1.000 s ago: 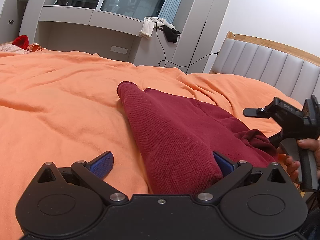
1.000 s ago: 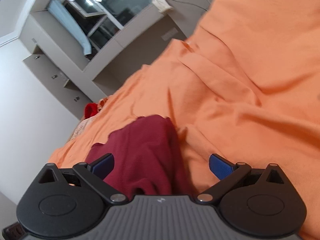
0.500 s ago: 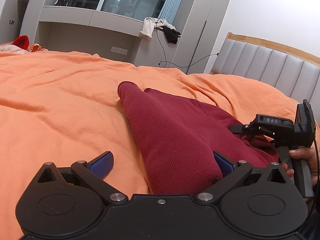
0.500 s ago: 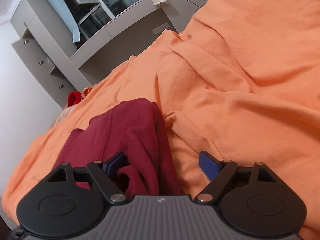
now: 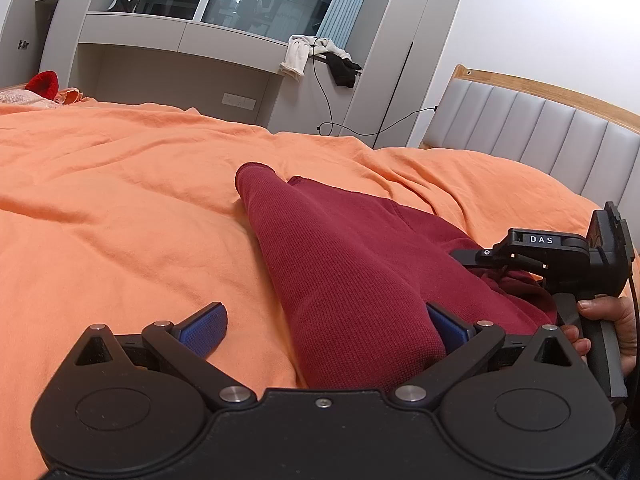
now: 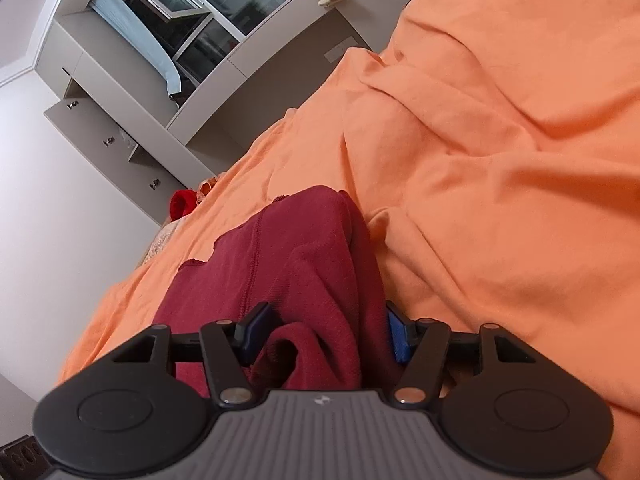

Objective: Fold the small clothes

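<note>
Dark red garment [image 5: 344, 264] on the orange bedspread [image 5: 120, 208].
Left tongs [image 5: 324, 326] gape wide; right tongs [image 6: 322, 330] are closing around bunched cloth; headboard [image 5: 540, 132] beyond.

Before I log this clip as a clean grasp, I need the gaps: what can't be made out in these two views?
- Near end of the maroon garment: left wrist view, behind the left claw body.
- Whether the closing right claw pads already press the cloth between them: right wrist view, bunched folds cover them.
- Garment type: both views, it lies crumpled on the orange bedcover.
- The person's hand: cut off by the frame edge.
</note>
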The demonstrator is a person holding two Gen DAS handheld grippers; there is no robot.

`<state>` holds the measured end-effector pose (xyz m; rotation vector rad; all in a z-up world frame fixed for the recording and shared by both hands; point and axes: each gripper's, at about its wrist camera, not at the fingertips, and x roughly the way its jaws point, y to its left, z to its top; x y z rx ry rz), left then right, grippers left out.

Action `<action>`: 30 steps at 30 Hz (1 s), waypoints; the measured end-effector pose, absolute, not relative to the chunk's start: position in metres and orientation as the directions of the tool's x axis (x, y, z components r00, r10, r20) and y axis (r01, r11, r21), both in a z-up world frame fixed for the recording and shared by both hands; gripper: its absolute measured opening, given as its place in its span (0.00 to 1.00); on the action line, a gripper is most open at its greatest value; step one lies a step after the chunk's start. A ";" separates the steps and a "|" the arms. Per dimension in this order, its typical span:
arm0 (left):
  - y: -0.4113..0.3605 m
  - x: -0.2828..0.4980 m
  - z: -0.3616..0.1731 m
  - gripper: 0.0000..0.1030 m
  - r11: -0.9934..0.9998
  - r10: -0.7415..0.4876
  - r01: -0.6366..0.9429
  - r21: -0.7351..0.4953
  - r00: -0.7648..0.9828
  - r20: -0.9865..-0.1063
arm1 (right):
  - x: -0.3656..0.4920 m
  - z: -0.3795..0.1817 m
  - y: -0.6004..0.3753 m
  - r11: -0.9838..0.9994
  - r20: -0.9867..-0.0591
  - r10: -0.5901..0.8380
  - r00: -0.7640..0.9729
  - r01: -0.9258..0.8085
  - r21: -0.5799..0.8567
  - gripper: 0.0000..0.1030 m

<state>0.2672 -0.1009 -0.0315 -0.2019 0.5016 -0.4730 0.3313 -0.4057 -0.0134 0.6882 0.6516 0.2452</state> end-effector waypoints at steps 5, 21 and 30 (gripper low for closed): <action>-0.101 0.267 -0.032 1.00 0.873 -0.482 0.385 -0.299 0.772 -0.413 | 0.329 -0.012 -0.401 0.782 -0.485 0.397 0.779 -0.011 0.624 0.59; -0.100 0.267 -0.032 1.00 0.873 -0.483 0.385 -0.300 0.772 -0.413 | 0.296 0.011 -0.304 0.976 -0.451 0.099 0.887 -0.176 -0.132 0.33; -0.100 0.267 -0.033 1.00 0.873 -0.483 0.385 -0.300 0.772 -0.413 | 0.294 0.013 -0.302 0.976 -0.456 0.102 0.884 -0.177 -0.124 0.33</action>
